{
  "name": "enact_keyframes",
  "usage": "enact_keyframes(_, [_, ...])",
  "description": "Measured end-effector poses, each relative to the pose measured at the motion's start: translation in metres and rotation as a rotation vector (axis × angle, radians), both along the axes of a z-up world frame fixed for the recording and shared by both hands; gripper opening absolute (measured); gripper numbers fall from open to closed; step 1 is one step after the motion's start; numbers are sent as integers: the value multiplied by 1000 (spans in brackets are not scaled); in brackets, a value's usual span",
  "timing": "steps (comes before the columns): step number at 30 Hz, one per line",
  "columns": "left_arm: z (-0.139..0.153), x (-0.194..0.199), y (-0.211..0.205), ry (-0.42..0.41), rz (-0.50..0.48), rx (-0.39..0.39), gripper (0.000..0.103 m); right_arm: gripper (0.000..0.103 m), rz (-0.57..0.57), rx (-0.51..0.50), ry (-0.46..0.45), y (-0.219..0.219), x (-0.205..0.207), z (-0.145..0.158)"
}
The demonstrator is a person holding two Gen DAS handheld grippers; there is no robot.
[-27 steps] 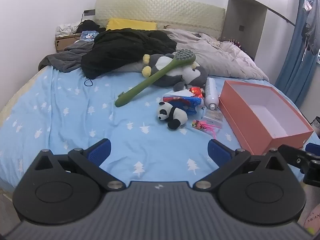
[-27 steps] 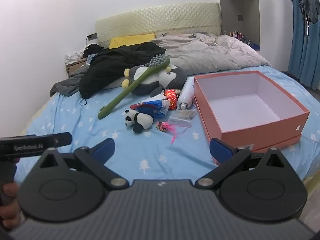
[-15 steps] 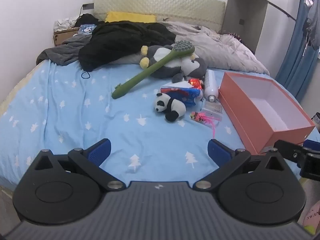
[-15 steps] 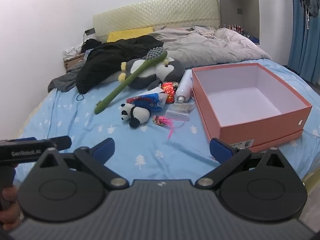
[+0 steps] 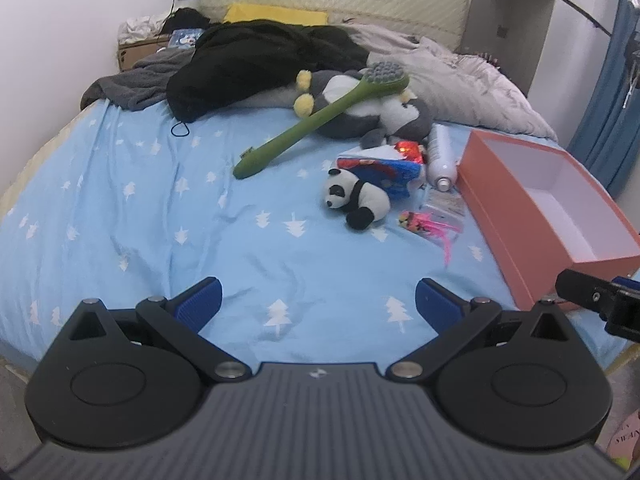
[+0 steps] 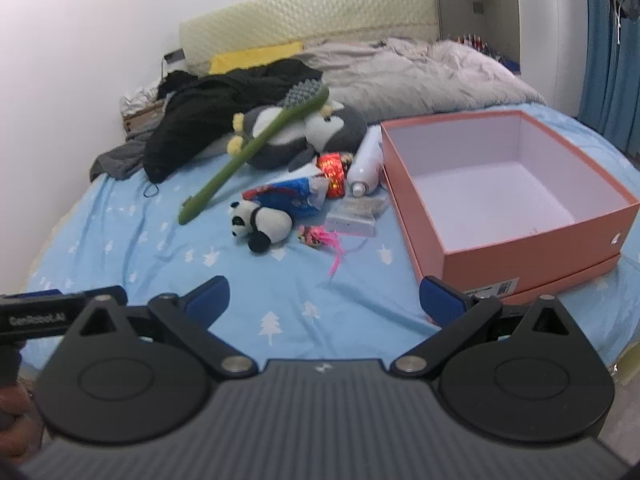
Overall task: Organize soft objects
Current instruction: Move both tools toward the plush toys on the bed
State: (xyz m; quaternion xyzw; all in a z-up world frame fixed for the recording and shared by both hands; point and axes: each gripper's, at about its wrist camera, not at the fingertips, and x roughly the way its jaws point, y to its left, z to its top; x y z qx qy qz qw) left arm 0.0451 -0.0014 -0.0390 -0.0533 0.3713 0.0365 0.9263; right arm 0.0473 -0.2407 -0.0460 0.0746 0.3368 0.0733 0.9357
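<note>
A small panda plush (image 5: 356,199) (image 6: 258,222) lies on the blue star-print sheet (image 5: 160,208) mid-bed. Behind it rests a larger grey penguin plush (image 5: 372,114) (image 6: 320,130) with a long green brush (image 5: 320,116) (image 6: 256,142) leaning across it. An open orange box (image 5: 532,216) (image 6: 500,192) with nothing in it sits at the right. My left gripper (image 5: 318,306) hangs open over the sheet's near edge, well short of the toys. My right gripper (image 6: 324,300) is open too, nothing between its blue pads (image 6: 208,300).
Beside the panda lie a blue snack bag (image 5: 384,168), a red foil packet (image 5: 408,148), a white spray can (image 5: 440,156), a clear packet (image 6: 356,212) and a pink feathered toy (image 6: 324,240). Black clothing (image 5: 256,64) and a grey duvet (image 6: 420,72) cover the bed's far end.
Both grippers have moved forward over the bed and tilted lower, so the toys and box sit larger and closer in both views. Jaws stayed wide.
</note>
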Motion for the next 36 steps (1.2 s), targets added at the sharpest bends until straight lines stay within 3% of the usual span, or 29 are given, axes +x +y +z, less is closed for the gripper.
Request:
enact_keyframes(9, [-28, 82, 1, 90, 12, -49, 103, 103, 9, -20, 104, 2, 70, -26])
enact_keyframes(17, [-8, 135, -2, 139, -34, -67, 103, 103, 31, -82, 145, 2, 110, 3])
enact_keyframes(23, [-16, 129, 0, 135, -35, -72, 103, 103, 43, -75, 163, 5, 115, -7])
enact_keyframes(29, [-32, 116, 0, 74, -83, -82, 103, 103, 5, -58, 104, 7, 95, -23])
enact_keyframes(36, [-22, 78, -7, 21, -137, -76, 103, 103, -27, -50, 73, 6, 59, -11])
